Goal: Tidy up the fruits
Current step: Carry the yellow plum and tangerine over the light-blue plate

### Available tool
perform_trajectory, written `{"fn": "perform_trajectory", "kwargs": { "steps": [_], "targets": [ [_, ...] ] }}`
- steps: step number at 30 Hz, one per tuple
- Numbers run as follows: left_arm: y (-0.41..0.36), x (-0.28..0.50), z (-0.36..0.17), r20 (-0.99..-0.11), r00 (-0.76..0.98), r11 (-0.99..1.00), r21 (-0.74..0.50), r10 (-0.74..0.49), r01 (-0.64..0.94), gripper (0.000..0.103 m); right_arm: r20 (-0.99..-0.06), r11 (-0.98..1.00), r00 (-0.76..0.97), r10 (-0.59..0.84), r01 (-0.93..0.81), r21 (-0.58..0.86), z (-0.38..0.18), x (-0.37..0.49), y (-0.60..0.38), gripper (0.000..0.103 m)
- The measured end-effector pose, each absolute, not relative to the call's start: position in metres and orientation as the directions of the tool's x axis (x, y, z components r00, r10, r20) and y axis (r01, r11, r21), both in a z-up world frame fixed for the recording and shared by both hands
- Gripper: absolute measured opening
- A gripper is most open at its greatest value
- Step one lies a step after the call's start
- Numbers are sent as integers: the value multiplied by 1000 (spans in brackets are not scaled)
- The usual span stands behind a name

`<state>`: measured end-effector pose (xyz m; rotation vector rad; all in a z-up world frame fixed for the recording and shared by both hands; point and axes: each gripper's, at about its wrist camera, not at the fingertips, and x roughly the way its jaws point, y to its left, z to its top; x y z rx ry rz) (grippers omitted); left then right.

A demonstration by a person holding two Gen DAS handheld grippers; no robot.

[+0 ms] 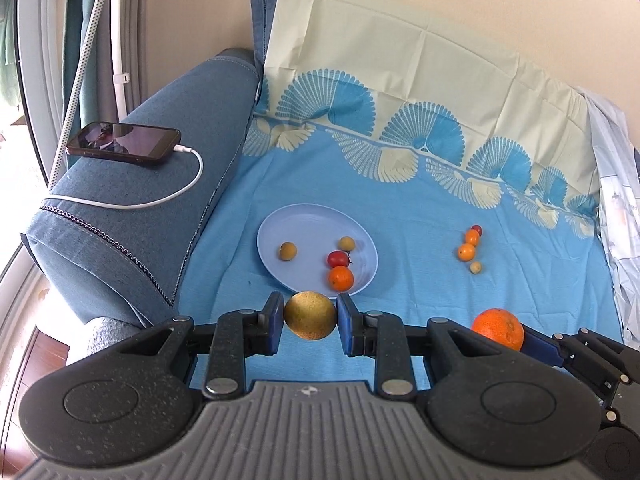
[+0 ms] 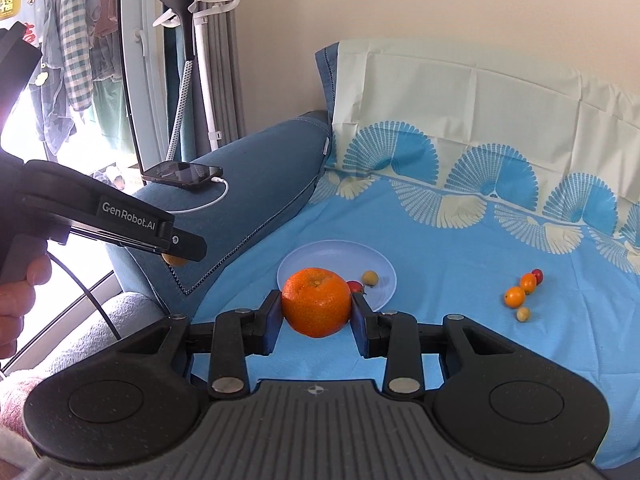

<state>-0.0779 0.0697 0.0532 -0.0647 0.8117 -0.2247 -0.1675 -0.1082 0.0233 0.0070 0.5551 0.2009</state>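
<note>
Hidden and cut-off parts

The orange (image 2: 316,302) covers part of the plate (image 2: 372,258) and most of a red tomato (image 2: 355,286); the left gripper (image 2: 182,250) hides nearly all its yellow fruit (image 2: 176,260); the hand (image 2: 16,300) leaves the frame.

A sofa seat draped in a blue cloth (image 1: 420,220) with fan patterns carries a pale blue plate (image 1: 296,220) and, well apart to its right, a short row of small fruits (image 1: 470,248) lying directly on the cloth
</note>
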Motion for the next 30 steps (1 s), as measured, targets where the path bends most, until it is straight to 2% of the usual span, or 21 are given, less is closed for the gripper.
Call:
{"fn": "perform_trajectory", "kwargs": {
  "steps": [30],
  "targets": [
    [68, -38, 30, -759, 623, 981, -127, -190, 144, 31, -606, 980, 771, 196, -182, 86, 1, -131, -110, 37]
  ]
}}
